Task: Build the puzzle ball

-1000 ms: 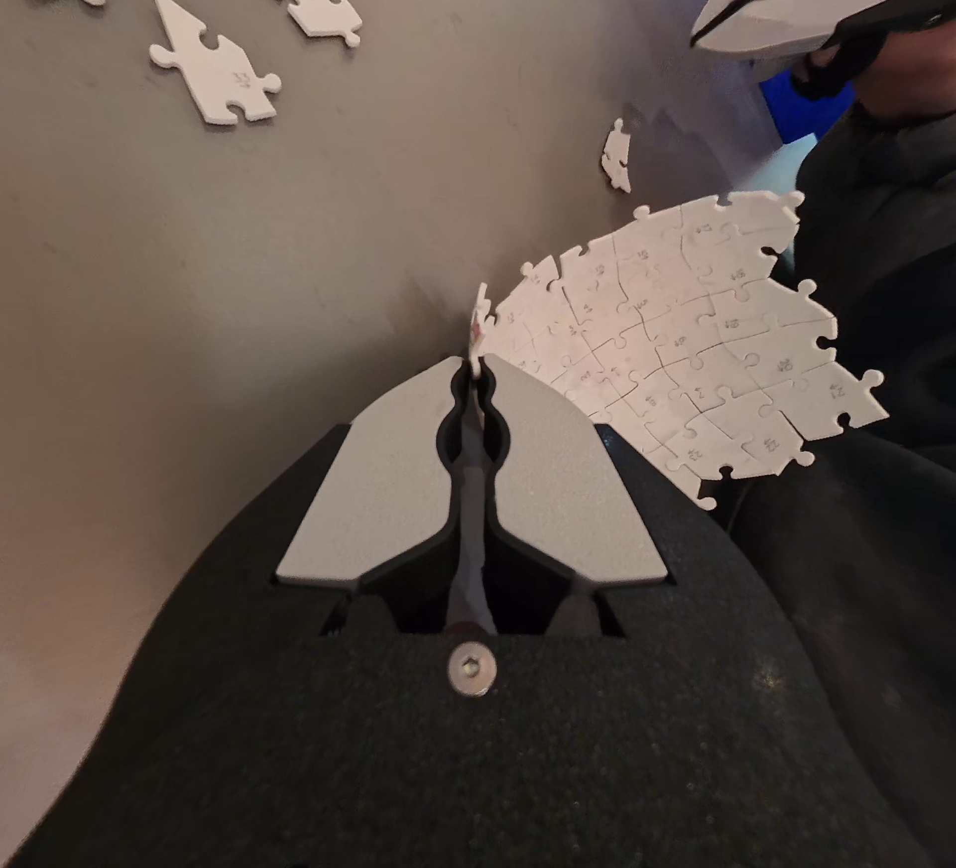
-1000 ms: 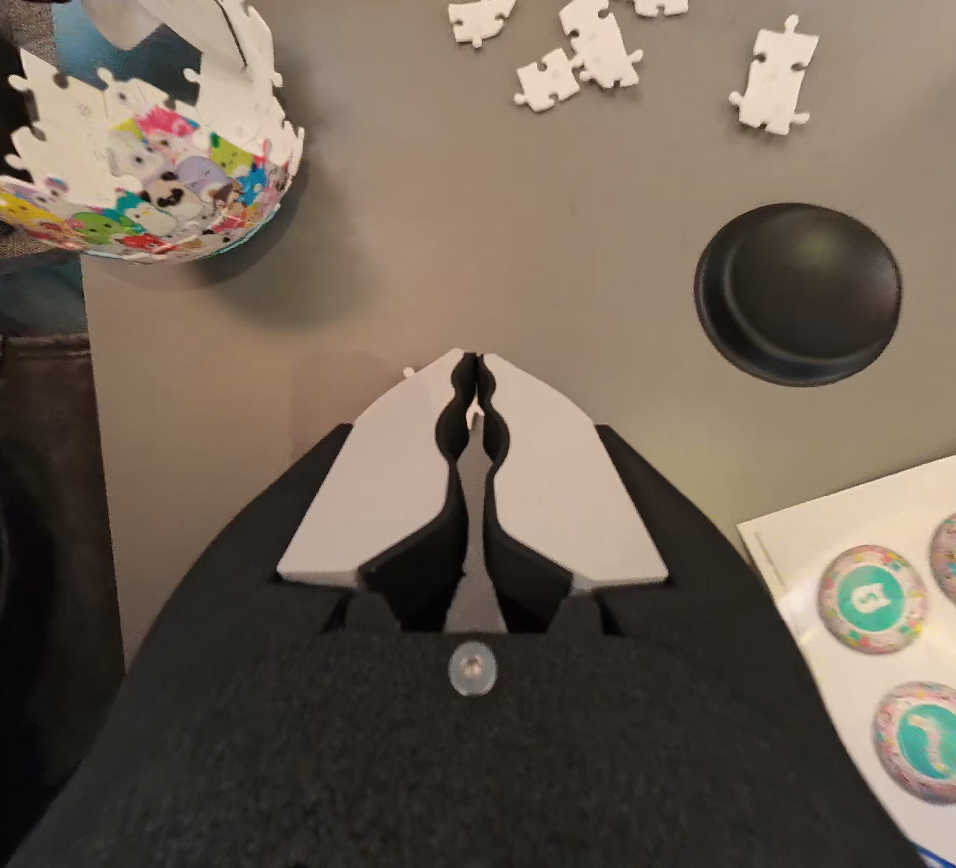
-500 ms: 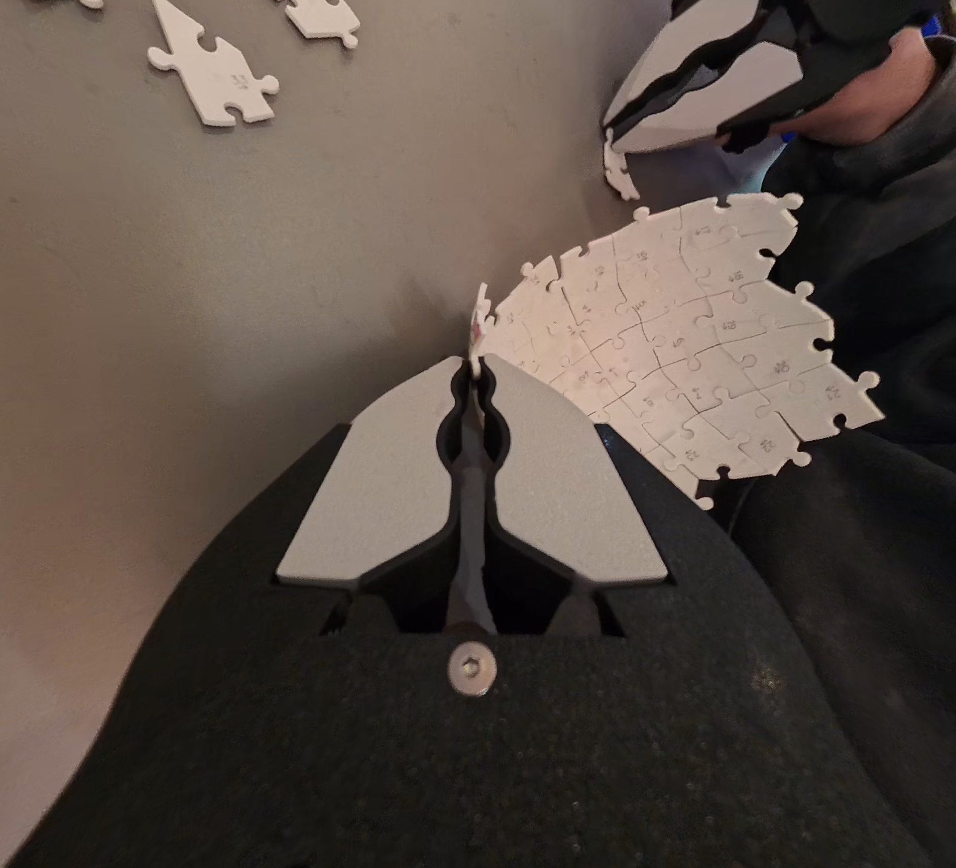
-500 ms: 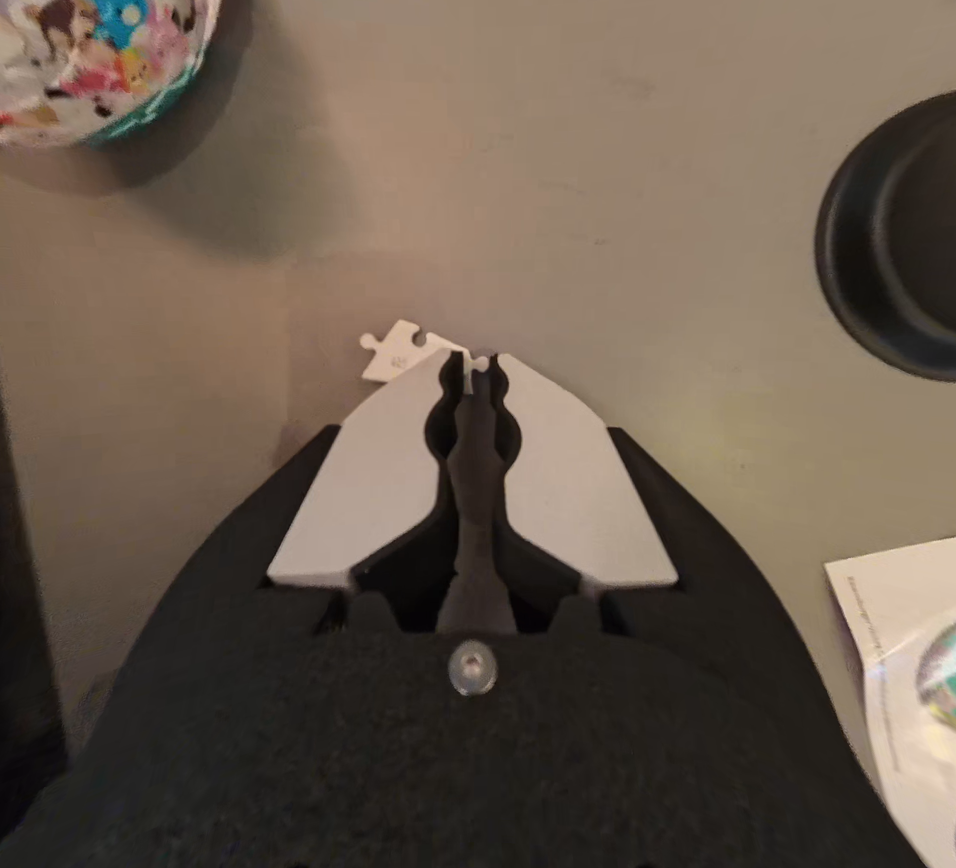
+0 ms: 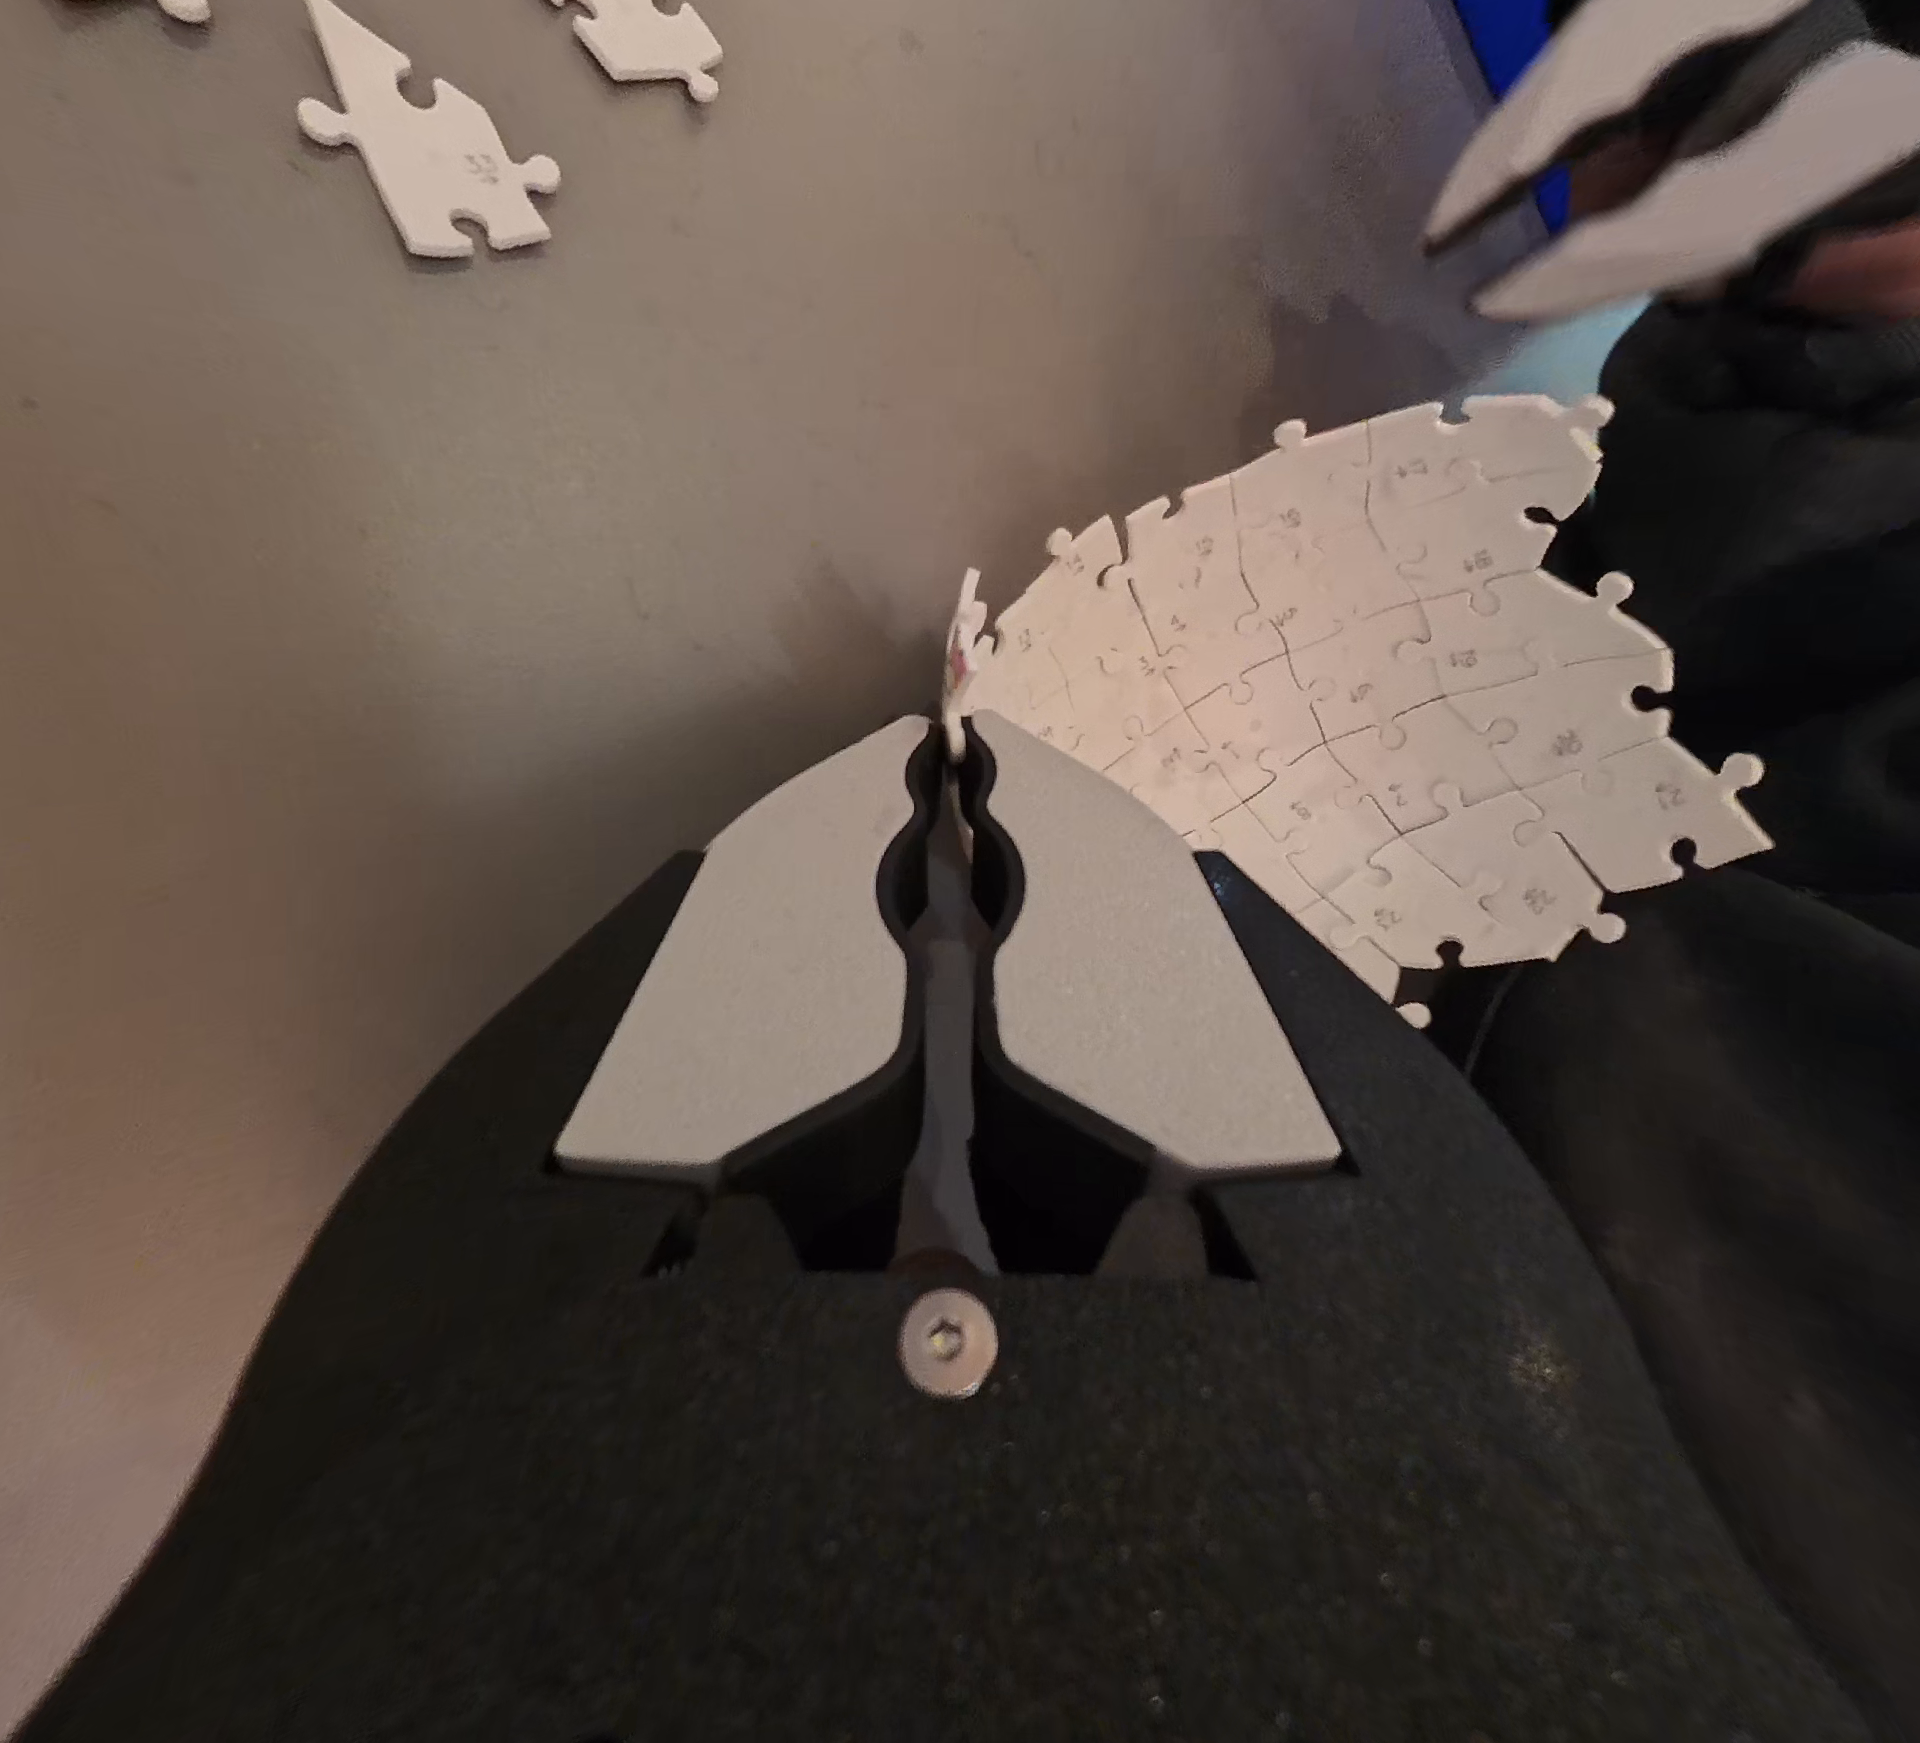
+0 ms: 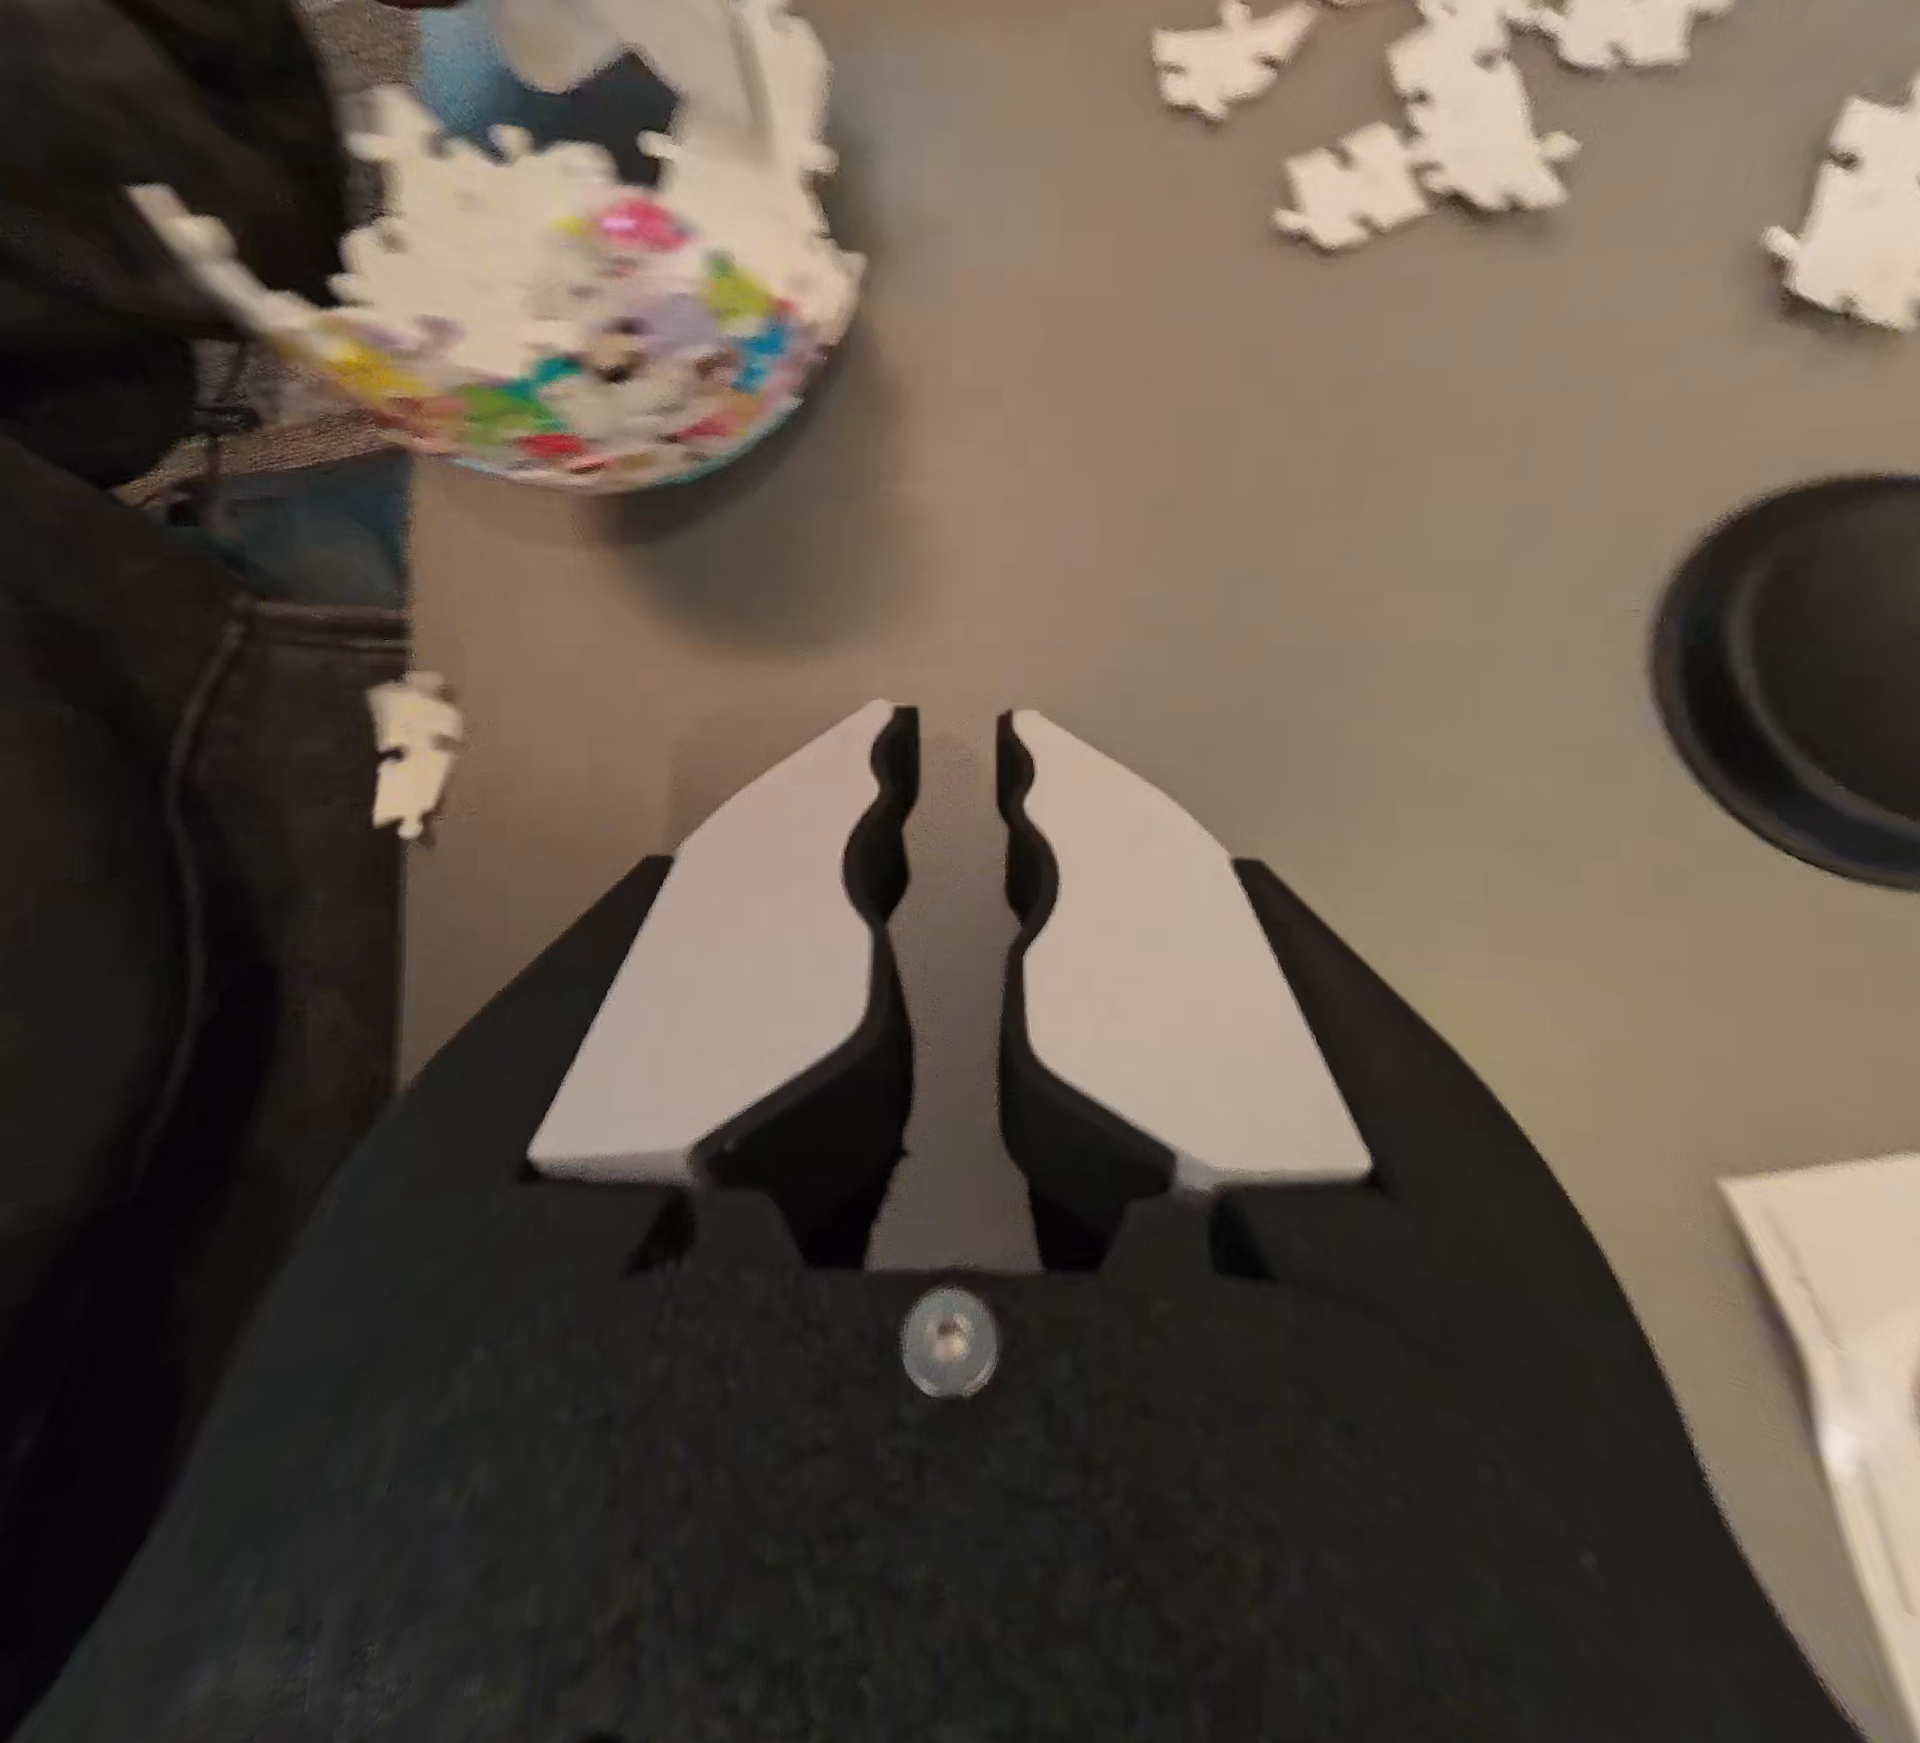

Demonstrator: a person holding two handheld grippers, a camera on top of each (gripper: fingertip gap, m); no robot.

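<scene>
The left tongs (image 5: 958, 737) were clamped on the rim of the half-built ball (image 5: 1382, 717), holding it above the near desk (image 5: 727, 446) edge, presumably steadying it, while the right tongs (image 6: 958, 737) hung open and empty.

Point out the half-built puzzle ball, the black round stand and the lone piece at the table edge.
half-built puzzle ball (image 5: 1382, 717): left wrist view, white inner face.
black round stand (image 6: 1808, 685): right wrist view, domed top.
lone piece (image 6: 414, 748): right wrist view, its middle, blurred.

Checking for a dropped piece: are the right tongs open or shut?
Open: the right tongs show bare table between their fingers, holding nothing.
</scene>
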